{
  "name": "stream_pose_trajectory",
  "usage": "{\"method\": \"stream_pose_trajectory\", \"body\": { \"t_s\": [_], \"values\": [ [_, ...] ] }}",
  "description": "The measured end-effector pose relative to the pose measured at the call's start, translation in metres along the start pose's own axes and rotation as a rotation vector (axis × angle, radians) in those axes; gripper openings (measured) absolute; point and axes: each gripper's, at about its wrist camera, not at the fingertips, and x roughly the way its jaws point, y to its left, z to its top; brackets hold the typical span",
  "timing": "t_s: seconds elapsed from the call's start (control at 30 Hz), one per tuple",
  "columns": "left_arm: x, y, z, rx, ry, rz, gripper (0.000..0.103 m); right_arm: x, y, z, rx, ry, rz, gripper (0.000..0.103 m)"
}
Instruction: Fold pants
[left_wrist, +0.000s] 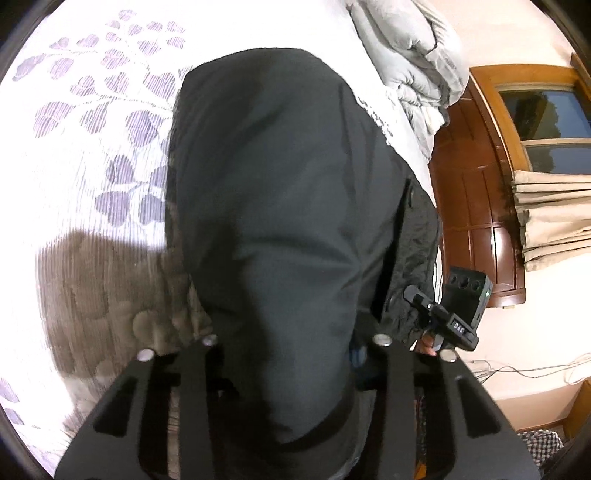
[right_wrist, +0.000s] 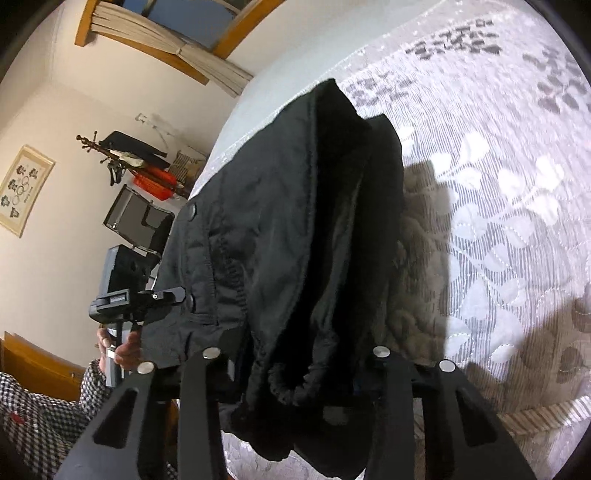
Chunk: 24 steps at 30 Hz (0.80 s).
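- Left gripper (left_wrist: 295, 369) is clamped on the black pants (left_wrist: 280, 192).
- Right gripper (right_wrist: 295, 373) grips the bunched waistband too.
- Pants hang between both, draped over the patterned bed (right_wrist: 498, 206).

My left gripper (left_wrist: 295, 373) points down at a slant, its jaws pinched on black fabric. My right gripper (right_wrist: 295, 373) tilts the same way, jaws likewise clamped on cloth. My left hand (right_wrist: 123, 350) wraps its handle, checked sleeve (right_wrist: 44, 402) behind.
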Motion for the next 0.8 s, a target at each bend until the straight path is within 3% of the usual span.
{"method": "stream_pose_trajectory", "body": {
  "t_s": [0.1, 0.4, 0.8],
  "values": [
    [-0.003, -0.002, -0.002, 0.000, -0.032, -0.035, 0.029, -0.004, 0.010, -0.001, -0.016, -0.020, -0.018, 0.038],
    [-0.014, -0.027, 0.001, 0.062, -0.115, -0.088, 0.026, -0.025, 0.049, 0.014, -0.111, -0.095, -0.051, 0.036],
    [-0.039, -0.049, 0.042, 0.135, -0.203, -0.057, 0.027, -0.032, 0.070, 0.064, -0.203, -0.143, -0.066, 0.036]
  ]
}}
